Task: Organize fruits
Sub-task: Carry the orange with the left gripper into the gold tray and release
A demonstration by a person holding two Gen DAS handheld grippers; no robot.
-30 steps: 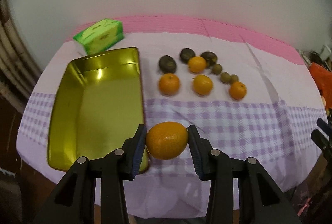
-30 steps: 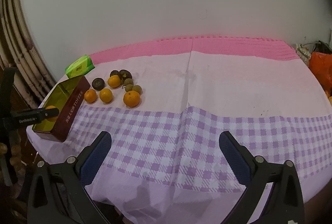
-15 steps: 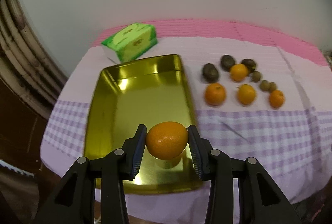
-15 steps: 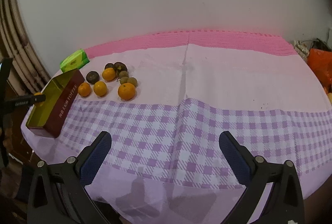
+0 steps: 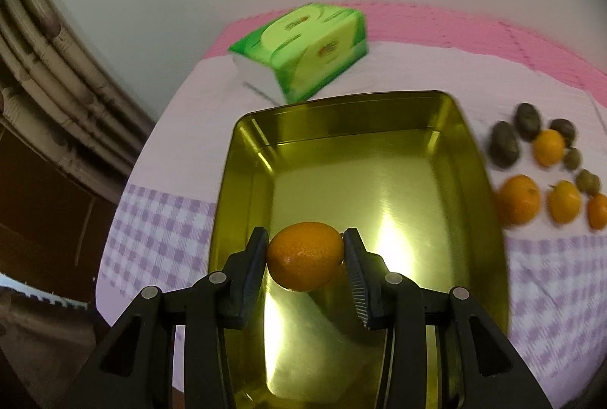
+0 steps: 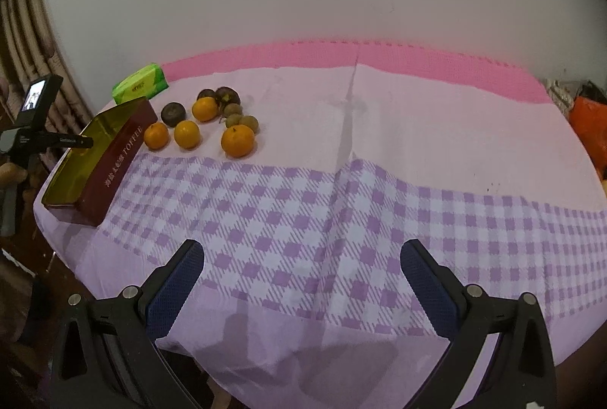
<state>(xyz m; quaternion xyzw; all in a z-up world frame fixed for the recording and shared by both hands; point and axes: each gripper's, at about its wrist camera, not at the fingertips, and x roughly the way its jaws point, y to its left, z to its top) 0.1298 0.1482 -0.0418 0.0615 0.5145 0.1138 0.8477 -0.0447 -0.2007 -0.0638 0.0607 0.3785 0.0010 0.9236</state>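
- My left hand-held gripper [image 5: 305, 257] clamped one orange [image 5: 305, 256], its long axis running crosswise from pad to pad.
- I held that orange above the gold tin [image 5: 379, 143], over its near half.
- My right hand-held gripper [image 6: 302, 280] stood open over the worktop [image 6: 379, 211].
- Remaining fruits [image 6: 205, 122] lay beside the tin.

Left wrist view looks steeply down, close over the tin [image 5: 470, 158]; right views it [image 6: 114, 158] from afar
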